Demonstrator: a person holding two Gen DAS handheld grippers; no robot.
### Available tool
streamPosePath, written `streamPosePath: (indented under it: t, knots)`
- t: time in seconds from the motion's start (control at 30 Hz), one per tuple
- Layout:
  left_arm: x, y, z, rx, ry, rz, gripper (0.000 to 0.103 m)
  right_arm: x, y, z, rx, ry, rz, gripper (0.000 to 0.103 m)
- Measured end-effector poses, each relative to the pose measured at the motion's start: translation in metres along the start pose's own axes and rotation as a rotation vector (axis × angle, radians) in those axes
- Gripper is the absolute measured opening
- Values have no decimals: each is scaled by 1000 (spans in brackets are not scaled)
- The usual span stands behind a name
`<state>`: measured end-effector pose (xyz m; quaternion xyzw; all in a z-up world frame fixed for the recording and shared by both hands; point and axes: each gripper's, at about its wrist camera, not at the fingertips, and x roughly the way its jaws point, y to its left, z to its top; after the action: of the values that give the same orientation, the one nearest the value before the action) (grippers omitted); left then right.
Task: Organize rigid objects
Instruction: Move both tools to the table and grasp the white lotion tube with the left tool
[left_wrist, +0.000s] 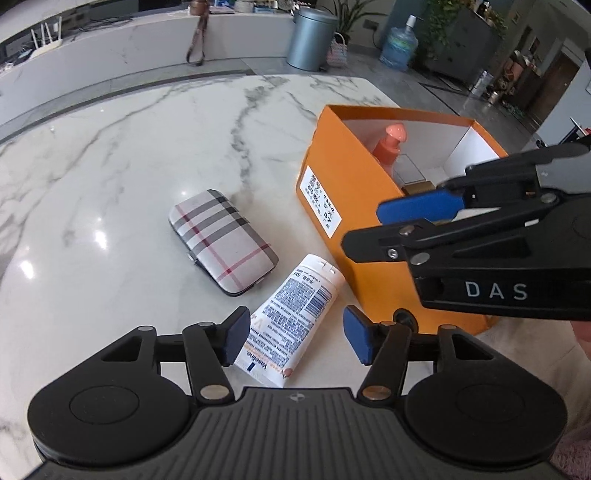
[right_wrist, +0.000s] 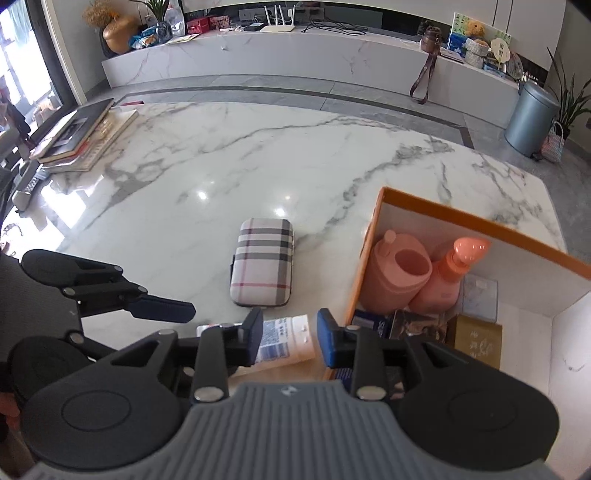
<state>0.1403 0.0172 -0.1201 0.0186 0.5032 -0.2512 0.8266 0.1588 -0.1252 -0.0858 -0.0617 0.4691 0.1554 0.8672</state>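
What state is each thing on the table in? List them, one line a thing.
Orange box: open, no lid, partly filled.
Pink pump bottle: upright inside the box.
Plaid case: closed, flat on the table.
White tube: lying down, between open fingers.
Left gripper: open.
Right gripper: open, empty.

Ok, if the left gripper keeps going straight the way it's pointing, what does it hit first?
Most likely the white lotion tube lying on the marble table. It sits between the open left gripper fingers, untouched, beside the orange cardboard box. Depth is hard to judge.
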Motion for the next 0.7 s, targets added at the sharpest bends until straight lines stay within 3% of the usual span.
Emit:
streamPosePath:
  t: [0.5,0.57,0.63,0.7]
  knots:
    - [57,2,-1,106,74,-23,73,16,6,13,-108,10,-49,43]
    - [59,0,-3,137,57,-14,70,17,7,14,-113,9,-52,44]
    - [58,0,-3,125,49,-10,60,18,8,14,-125,7,-60,45]
    - [56,2,-3,98,50,-6,58,19,9,14,-131,4,-63,46]
